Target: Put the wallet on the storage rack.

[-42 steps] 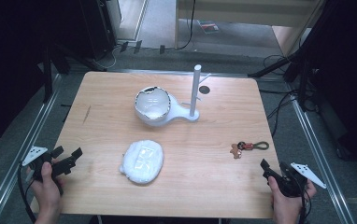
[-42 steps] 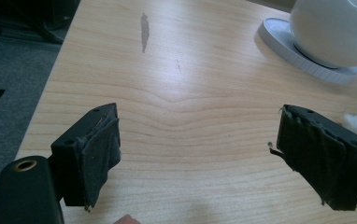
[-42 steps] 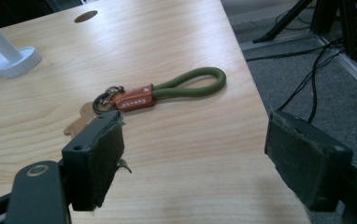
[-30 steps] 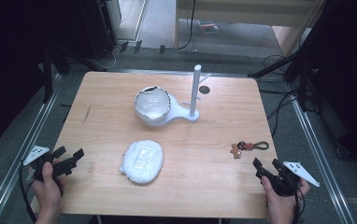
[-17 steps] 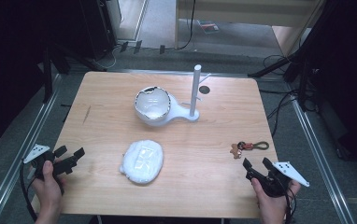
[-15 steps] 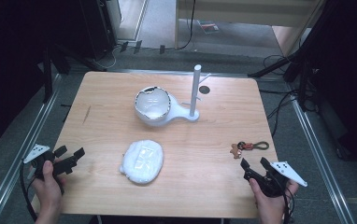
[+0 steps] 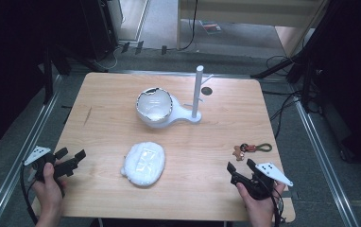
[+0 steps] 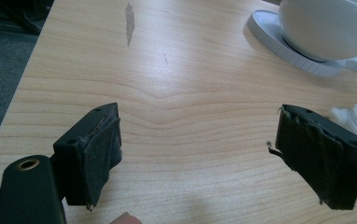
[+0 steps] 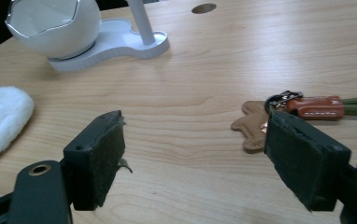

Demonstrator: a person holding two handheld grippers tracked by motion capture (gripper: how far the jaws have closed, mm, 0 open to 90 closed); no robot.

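The right tongs [image 7: 237, 166], jaws gaping and empty, are nearing the keychain [image 9: 289, 112] just ahead; next, straddling and pinching it.

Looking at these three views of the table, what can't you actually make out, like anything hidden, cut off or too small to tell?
- Keychain: right gripper view, the jaw in front covers part of the tan charm; the frame edge cuts its green loop.
- White pad: left gripper view, mostly behind the jaw and cut off.
- Egg-shaped bowl: high view, too small to tell what is inside.
- Dark round spot: high view, too small to tell hole from mark.
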